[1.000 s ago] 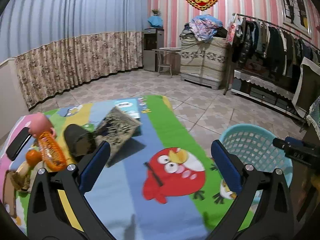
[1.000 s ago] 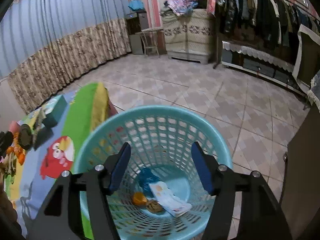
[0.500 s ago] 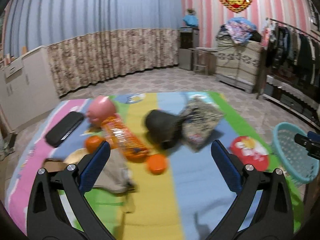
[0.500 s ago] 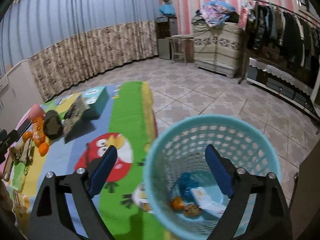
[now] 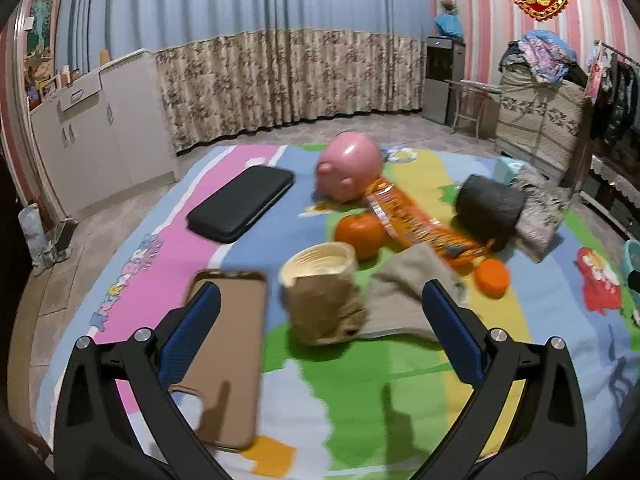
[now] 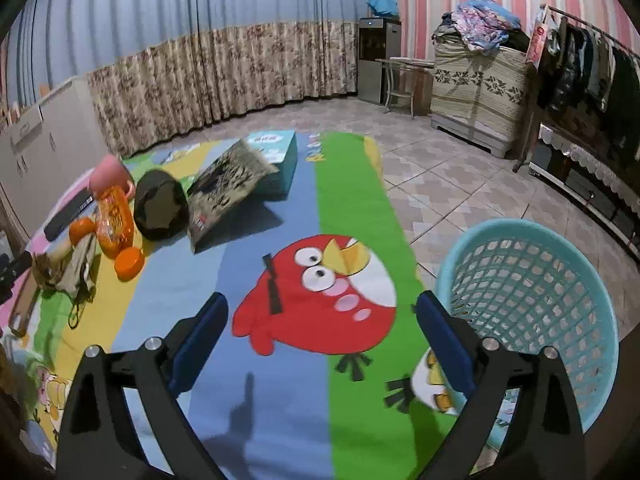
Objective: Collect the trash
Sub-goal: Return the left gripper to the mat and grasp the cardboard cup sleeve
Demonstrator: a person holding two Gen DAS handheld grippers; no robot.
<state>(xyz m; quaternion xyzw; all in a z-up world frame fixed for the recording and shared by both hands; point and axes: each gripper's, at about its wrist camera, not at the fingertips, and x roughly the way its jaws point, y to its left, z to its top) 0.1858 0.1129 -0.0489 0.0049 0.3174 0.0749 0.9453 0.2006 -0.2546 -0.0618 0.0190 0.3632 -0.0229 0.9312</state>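
Observation:
My left gripper (image 5: 320, 312) is open and empty, just above a crumpled brown paper cup (image 5: 322, 292) lying on the colourful mat (image 5: 360, 392). Beside the cup lie a beige rag (image 5: 408, 296), two oranges (image 5: 360, 232) (image 5: 493, 277) and an orange snack wrapper (image 5: 416, 220). My right gripper (image 6: 320, 336) is open and empty over the red bird print, left of the turquoise trash basket (image 6: 532, 300). The same litter pile shows far left in the right wrist view (image 6: 100, 236).
A brown phone case (image 5: 228, 360) and a black case (image 5: 242, 206) lie on the mat's left side. A pink piggy bank (image 5: 350, 170), a dark round pouch (image 5: 488, 210), a patterned bag (image 6: 228, 192) and a teal box (image 6: 276, 160) stand further back. Tiled floor surrounds the mat.
My left gripper swung left from the basket side and closed in over the litter pile. My right gripper pulled back from above the basket to over the mat.

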